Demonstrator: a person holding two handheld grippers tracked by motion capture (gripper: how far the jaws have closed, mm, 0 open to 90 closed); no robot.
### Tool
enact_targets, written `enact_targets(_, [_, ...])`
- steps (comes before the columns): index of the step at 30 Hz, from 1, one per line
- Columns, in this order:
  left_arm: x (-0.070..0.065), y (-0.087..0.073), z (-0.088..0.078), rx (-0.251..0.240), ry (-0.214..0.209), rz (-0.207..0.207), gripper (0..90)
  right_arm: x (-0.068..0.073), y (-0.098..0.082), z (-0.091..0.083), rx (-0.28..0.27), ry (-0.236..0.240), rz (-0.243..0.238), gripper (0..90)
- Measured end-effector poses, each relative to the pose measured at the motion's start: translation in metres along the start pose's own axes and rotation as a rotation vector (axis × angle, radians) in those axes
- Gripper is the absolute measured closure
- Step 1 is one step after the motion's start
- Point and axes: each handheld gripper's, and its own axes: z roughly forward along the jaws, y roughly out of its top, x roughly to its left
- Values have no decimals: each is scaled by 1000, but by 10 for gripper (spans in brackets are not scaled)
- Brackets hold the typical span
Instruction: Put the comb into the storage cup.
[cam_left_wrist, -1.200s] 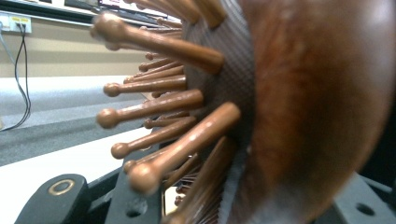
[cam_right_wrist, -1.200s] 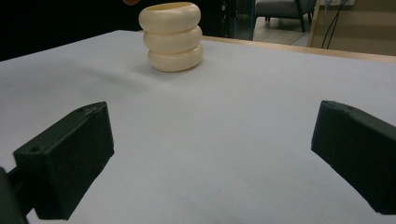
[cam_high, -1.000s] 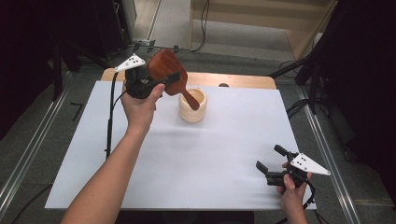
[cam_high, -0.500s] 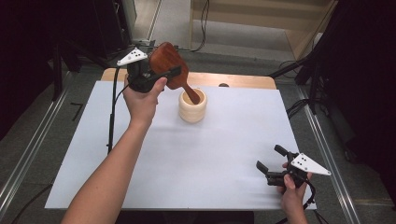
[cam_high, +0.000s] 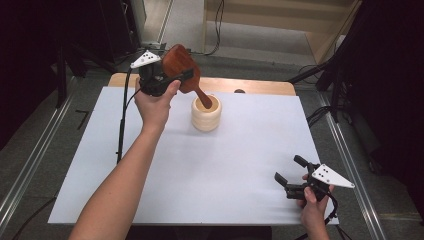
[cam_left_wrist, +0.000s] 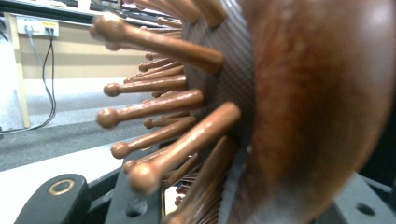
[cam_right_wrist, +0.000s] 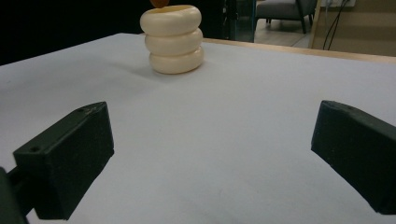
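Wooden brush (cam_high: 181, 67), pinched by left gripper (cam_high: 172, 80), was tilted more upright, handle now in cup (cam_high: 206, 114); insertion seemed near. Right gripper (cam_high: 292, 175) was spread.

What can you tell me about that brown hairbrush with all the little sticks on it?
The hairbrush looks like glossy reddish-brown wood, with a broad paddle head and a dark cushion full of round-tipped wooden pins. The left tongs are shut on its head. It tilts, handle pointing down into the cream ribbed cup on the white table.
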Motion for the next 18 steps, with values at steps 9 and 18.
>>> enact_targets(9, [3, -8, 12, 18, 17, 6, 597, 0, 0, 0, -5, 5, 5, 0])
enact_targets(18, [6, -15, 20, 31, 37, 1, 596, 0, 0, 0, -6, 10, -7, 0])
